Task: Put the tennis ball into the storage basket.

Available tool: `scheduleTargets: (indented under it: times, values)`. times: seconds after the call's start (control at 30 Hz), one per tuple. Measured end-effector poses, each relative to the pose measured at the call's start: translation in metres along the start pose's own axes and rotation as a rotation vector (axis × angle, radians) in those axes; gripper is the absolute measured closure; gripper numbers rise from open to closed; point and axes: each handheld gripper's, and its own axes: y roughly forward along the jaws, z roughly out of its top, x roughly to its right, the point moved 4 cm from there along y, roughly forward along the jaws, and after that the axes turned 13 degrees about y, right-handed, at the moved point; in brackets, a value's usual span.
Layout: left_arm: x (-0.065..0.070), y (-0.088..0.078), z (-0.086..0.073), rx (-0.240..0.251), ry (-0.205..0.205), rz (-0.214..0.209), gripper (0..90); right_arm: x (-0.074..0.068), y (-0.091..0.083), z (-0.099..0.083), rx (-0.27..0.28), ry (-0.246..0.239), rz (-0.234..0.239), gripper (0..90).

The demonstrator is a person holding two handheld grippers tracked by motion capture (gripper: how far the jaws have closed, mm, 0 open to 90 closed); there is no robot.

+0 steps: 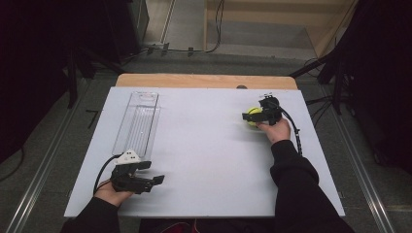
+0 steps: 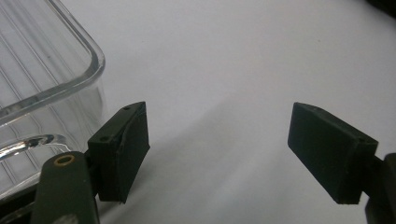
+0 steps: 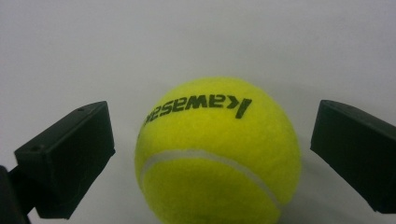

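Observation:
A yellow tennis ball (image 1: 252,113) rests on the white board (image 1: 204,160) at the right, its black lettering plain in the right gripper view (image 3: 217,154). My right gripper (image 1: 253,117) is open around it. The two black jaws stand on either side of the ball (image 3: 212,156) with a small gap on each side. Near the board's front left corner my left gripper (image 1: 152,173) is open, with nothing between its pads (image 2: 217,149). It hovers just in front of the near end of a clear plastic tray (image 1: 118,130).
The long, empty tray (image 2: 70,77) runs from the back left of the board towards the left gripper. A wooden table edge (image 1: 204,80) shows beyond the board. Dark stands and cables surround the table on the floor.

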Motion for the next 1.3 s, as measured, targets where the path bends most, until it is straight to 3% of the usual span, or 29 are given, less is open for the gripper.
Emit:
scheduleTargets:
  times: [0.37, 0.43, 0.53, 1.3]
  values:
    - [-0.0003, -0.0006, 0.0002, 0.002, 0.002, 0.002, 21.0, 0.0016, 0.0052, -0.0063, -0.018, 0.014, -0.008, 0.0]
    - [-0.0004, -0.0006, 0.0001, 0.001, 0.002, 0.003, 21.0, 0.0017, 0.0042, -0.0074, -0.011, 0.013, -0.011, 12.7]
    - [-0.0001, -0.0003, 0.0002, 0.003, 0.000, 0.003, 21.0, 0.0023, 0.0023, -0.0083, -0.012, 0.007, 0.002, 22.2]
    - [-0.0004, 0.0001, 0.0001, 0.001, -0.001, -0.001, 21.0, 0.0040, -0.0026, -0.0067, -0.012, 0.014, 0.018, 22.9]
